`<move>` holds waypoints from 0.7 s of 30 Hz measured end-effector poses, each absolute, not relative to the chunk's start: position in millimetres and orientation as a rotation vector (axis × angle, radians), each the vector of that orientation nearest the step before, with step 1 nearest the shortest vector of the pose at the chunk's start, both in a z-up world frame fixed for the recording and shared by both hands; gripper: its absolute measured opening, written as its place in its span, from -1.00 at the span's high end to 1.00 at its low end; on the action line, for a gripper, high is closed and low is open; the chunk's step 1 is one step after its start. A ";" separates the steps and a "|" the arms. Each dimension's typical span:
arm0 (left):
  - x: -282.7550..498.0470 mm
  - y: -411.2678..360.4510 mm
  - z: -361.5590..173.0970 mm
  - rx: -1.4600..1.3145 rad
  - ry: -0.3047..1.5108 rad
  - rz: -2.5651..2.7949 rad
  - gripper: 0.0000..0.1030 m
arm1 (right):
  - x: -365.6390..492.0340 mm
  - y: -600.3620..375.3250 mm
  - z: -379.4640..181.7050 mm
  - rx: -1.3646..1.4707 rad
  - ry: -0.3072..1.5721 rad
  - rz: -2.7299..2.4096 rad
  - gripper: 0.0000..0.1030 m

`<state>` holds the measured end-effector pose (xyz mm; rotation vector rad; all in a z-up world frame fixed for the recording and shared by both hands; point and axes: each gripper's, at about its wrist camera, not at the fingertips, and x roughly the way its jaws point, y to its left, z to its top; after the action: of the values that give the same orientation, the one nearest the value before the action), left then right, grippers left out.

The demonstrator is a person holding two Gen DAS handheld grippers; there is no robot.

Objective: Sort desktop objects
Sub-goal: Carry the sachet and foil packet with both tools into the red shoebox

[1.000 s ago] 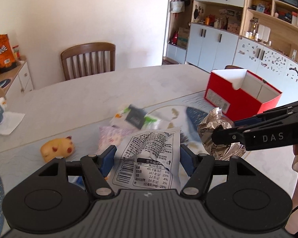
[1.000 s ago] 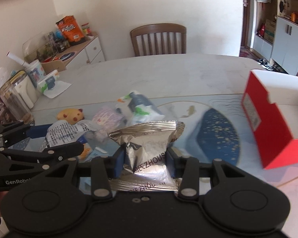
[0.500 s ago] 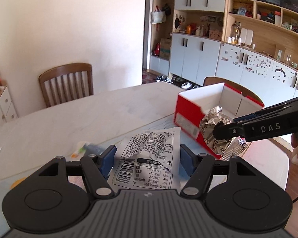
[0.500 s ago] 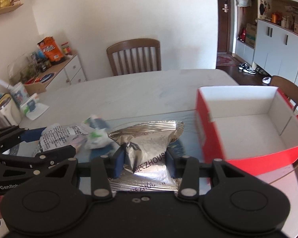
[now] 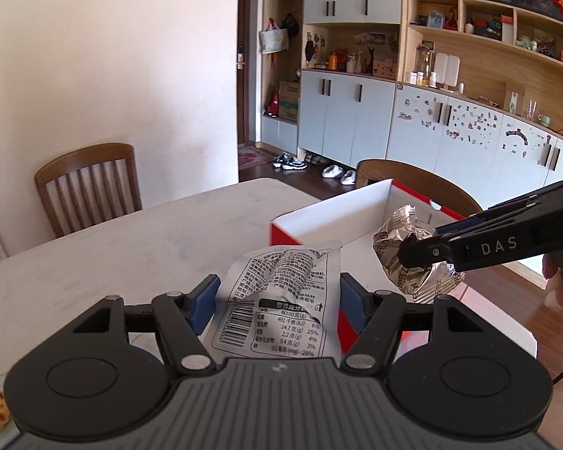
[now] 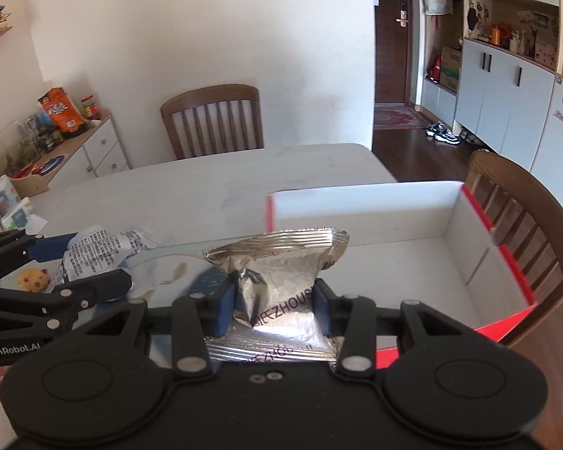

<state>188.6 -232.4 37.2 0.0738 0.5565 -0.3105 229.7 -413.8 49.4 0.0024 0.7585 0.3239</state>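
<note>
My left gripper (image 5: 277,300) is shut on a white snack packet (image 5: 281,300) printed with a nutrition table, held in the air near the corner of the red box (image 5: 334,221). My right gripper (image 6: 276,300) is shut on a crumpled silver foil packet (image 6: 281,262), held over the box's open white inside (image 6: 394,262). The right gripper (image 5: 413,255) with the foil packet (image 5: 401,232) also shows in the left wrist view. The left gripper (image 6: 94,258) with the white packet (image 6: 94,251) shows at the left of the right wrist view.
A yellow plush toy (image 6: 33,279) lies on the table (image 6: 206,187) at the left. Wooden chairs stand behind the table (image 6: 214,120) and at the box's right side (image 6: 525,217). A side cabinet with snacks (image 6: 60,112) stands at the far left.
Both grippers have swung right with their packets. The red box has grown nearer, and the foil packet is now over its open inside. The loose items on the mat have slid out of view.
</note>
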 end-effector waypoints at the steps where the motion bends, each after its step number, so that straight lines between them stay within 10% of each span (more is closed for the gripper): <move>1: 193.7 -239.6 37.0 0.079 0.557 -0.314 -0.30 | 233.4 -418.3 48.9 0.002 0.760 0.318 0.19; 21: 275.3 -359.8 -4.0 0.265 0.616 -0.442 -0.30 | 308.3 -516.6 11.3 -0.003 0.855 0.232 0.19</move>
<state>275.3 -359.8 -4.0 0.2654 0.6158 -0.4419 308.3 -516.6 11.3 -0.0025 0.8551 0.2322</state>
